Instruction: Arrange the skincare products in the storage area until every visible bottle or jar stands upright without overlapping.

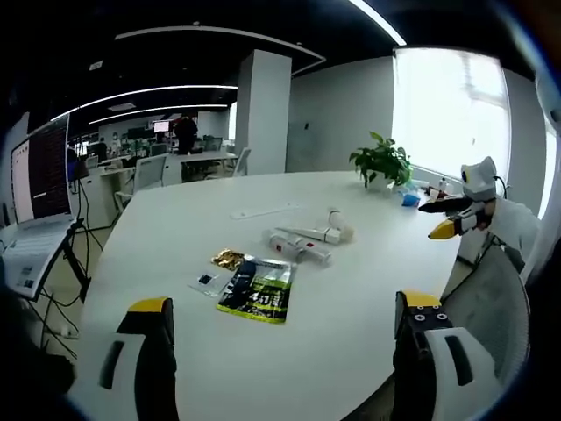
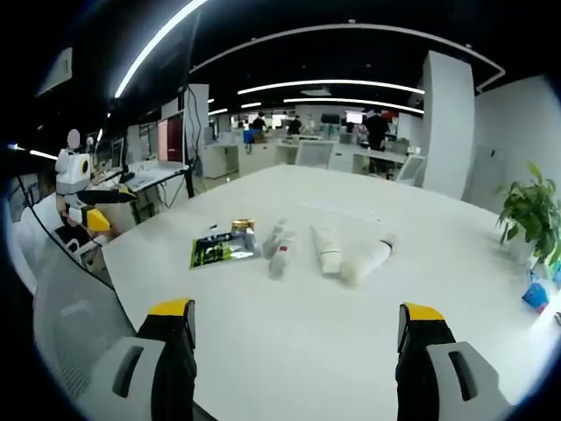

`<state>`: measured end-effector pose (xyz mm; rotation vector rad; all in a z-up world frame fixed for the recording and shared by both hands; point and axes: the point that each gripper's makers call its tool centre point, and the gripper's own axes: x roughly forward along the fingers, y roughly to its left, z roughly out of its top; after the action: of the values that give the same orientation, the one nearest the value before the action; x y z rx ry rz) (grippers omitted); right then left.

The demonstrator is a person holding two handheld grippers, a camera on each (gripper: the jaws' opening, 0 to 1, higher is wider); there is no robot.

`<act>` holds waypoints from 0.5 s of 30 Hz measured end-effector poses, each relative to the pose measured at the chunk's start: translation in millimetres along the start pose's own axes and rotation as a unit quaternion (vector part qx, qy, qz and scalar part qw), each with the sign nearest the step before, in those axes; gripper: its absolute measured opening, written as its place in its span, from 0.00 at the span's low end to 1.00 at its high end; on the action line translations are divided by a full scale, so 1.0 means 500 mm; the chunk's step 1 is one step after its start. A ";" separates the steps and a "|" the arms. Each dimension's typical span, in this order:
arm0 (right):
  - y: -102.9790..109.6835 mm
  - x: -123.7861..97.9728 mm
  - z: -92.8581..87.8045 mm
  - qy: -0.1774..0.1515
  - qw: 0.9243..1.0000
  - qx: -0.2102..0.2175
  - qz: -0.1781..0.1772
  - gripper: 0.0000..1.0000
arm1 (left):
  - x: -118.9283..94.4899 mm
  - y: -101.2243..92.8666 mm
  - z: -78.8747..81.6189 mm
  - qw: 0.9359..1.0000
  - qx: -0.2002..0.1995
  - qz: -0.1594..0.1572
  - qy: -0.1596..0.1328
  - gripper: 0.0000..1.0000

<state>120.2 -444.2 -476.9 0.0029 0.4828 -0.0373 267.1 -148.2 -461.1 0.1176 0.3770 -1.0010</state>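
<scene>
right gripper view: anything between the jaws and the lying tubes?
No, bare white table. The right gripper is open, and the tubes lie farther out, beside the green packet.

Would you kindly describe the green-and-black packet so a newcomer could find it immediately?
Start at the large white round table and find the row of white tubes lying on their sides near its middle. At the end of that row farthest from the potted plant lies the green-and-black packet. It is flat and dark with bright green print, unlike the pale tubes.

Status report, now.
Left gripper open, right gripper open, both empty. Skincare tubes lying flat mid-table, none upright. Green sachet beside them; nothing blocking.
</scene>
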 end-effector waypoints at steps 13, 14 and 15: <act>-0.042 0.034 0.010 0.019 1.000 -0.003 -0.001 0.85 | 0.011 0.012 0.000 1.000 -0.012 0.006 -0.001 0.92; -0.045 0.037 0.010 0.019 1.000 -0.003 -0.001 0.83 | 0.012 0.012 -0.001 1.000 -0.013 0.006 -0.001 0.92; -0.049 0.042 0.011 0.021 1.000 -0.002 -0.001 0.82 | 0.013 0.012 -0.001 1.000 -0.014 0.007 -0.001 0.91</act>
<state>140.2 -469.3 -481.7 -0.0016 0.5251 -0.0377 275.3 -150.1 -464.4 0.0942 0.3884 -0.9824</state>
